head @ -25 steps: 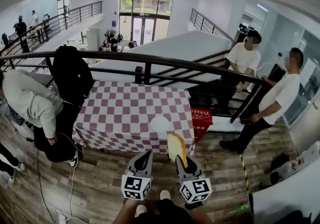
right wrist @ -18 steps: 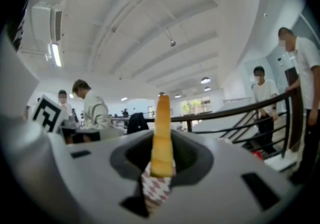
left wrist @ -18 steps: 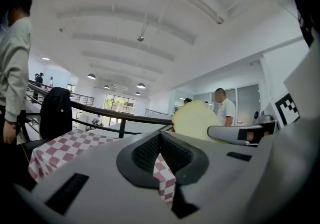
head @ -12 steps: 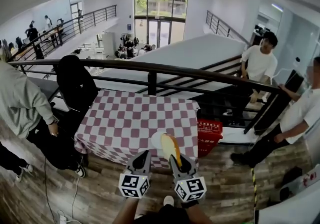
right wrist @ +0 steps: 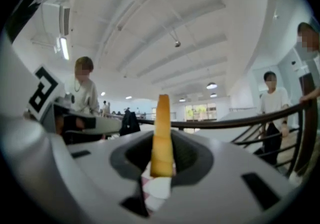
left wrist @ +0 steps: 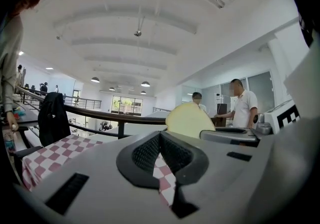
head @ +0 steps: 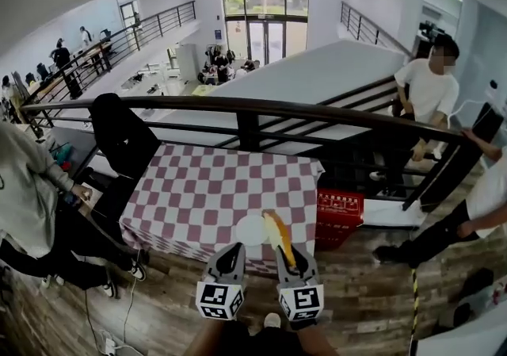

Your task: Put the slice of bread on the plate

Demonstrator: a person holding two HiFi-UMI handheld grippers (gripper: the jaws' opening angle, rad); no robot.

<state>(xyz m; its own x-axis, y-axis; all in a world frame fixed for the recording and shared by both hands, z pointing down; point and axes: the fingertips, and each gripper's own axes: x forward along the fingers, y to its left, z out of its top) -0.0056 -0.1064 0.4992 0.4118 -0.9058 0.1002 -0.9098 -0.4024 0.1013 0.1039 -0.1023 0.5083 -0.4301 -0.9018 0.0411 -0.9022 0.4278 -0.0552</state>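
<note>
Two grippers near the table (head: 206, 188): the right gripper (head: 288, 258) pinches the bread (head: 279, 237) upright, on edge, in the air near the plate (head: 249, 230). The left gripper (head: 230, 258) is closed and empty. The risk: released standing, that slice could topple off the rim or miss the plate.

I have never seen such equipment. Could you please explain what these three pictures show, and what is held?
No robot is here: a person holds a two-jaw tool, a hand-held gripper, in each hand. One picture comes from a camera on the person's head, looking down; the other two from cameras riding on each tool. Ahead stands a table under a checked cloth, bearing a white plate. The right hand-held gripper is shut on a slice of bread, held on edge. The left hand-held gripper has its jaws together, empty.
</note>
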